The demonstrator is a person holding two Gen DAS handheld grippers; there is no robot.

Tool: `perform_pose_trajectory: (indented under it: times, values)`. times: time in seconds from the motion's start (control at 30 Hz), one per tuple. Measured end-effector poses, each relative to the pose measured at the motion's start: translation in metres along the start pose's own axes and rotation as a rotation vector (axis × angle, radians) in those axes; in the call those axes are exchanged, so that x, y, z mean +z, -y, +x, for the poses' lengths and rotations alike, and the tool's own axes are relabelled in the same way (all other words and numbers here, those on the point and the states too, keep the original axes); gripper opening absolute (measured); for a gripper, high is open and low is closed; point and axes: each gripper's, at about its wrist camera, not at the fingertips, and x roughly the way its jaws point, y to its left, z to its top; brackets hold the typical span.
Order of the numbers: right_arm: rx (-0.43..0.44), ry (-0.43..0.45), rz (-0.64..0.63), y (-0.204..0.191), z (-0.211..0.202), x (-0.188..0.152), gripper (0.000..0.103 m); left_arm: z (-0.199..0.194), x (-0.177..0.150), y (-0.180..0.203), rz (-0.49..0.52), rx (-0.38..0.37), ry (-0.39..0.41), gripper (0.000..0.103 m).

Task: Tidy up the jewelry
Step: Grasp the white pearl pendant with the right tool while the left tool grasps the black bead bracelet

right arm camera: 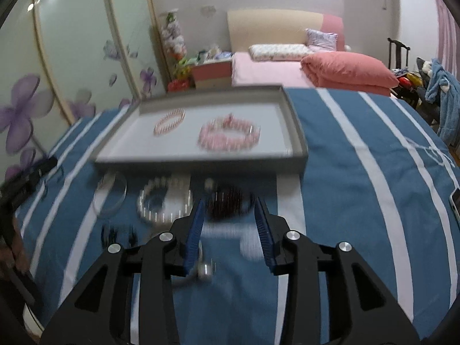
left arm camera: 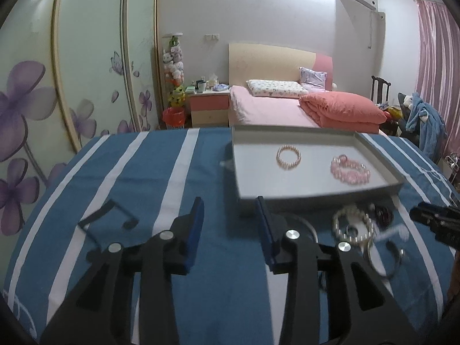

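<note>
Jewelry everywhere on this blue cloth with white stripes (left arm camera: 161, 172), so let's take stock. A shallow grey rectangular tray (left arm camera: 244, 198) sits on the cloth, and inside it lie two pieces well apart from each other: a small bracelet of pale peach pearls (left arm camera: 288, 157) toward the far side, and a chunky pink bead bracelet (left arm camera: 350, 169) nearer the right wall.

Outside the tray, just beside its near wall, more pieces wait on the cloth. There's a white pearl bracelet (right arm camera: 164, 202), a thin clear bangle (right arm camera: 110, 198) to its left in the right wrist view, and a dark reddish-brown bead bracelet (right arm camera: 230, 201) to its right. A small silver ring-like piece (right arm camera: 205, 270) lies closer in, too blurred to name for certain.

The left gripper (left arm camera: 230, 227) hovers over bare cloth just short of the tray's near wall, blue pads parted by a moderate gap, nothing between them. A black music-note shape (left arm camera: 110, 220) shows on the cloth to its left.

The right gripper (right arm camera: 229, 224) points down at the loose pieces, its blue pads likewise partly spread and not clamping anything; the dark bead bracelet sits just beyond its tips, framed between them. From the left wrist view, that right gripper pokes in at the right edge, near the white pearls. The right wrist picture is smeared, so fine detail is lost there.
</note>
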Motion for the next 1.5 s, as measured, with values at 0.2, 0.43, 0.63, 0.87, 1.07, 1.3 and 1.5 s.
perform_pose_trajectory:
  times: [0.2,0.43,0.63,0.87,1.07,1.3,1.5]
  values:
    - [0.011,-0.091,-0.055,-0.001,-0.002,-0.032,0.038,-0.016,-0.017,-0.004,-0.008,-0.038,-0.025,0.038]
    - [0.019,-0.133,-0.104,-0.011,0.004,-0.054,0.038,-0.024,-0.027,0.016,0.02,-0.1,-0.044,0.038]
    - [0.016,-0.126,-0.143,-0.022,0.011,-0.05,0.031,-0.022,-0.032,0.033,0.046,-0.146,-0.067,0.039]
    - [0.013,-0.116,-0.153,-0.02,0.016,-0.043,0.017,-0.017,-0.038,0.055,0.094,-0.203,-0.093,0.039]
    - [-0.003,-0.111,-0.126,-0.014,0.016,-0.042,0.016,-0.009,-0.045,0.075,0.148,-0.253,-0.14,0.039]
    - [-0.007,-0.108,-0.101,-0.008,0.016,-0.04,0.016,0.008,-0.052,0.099,0.216,-0.282,-0.207,0.039]
    - [0.005,-0.108,-0.09,-0.006,0.016,-0.04,0.017,0.025,-0.054,0.111,0.25,-0.251,-0.244,0.032]
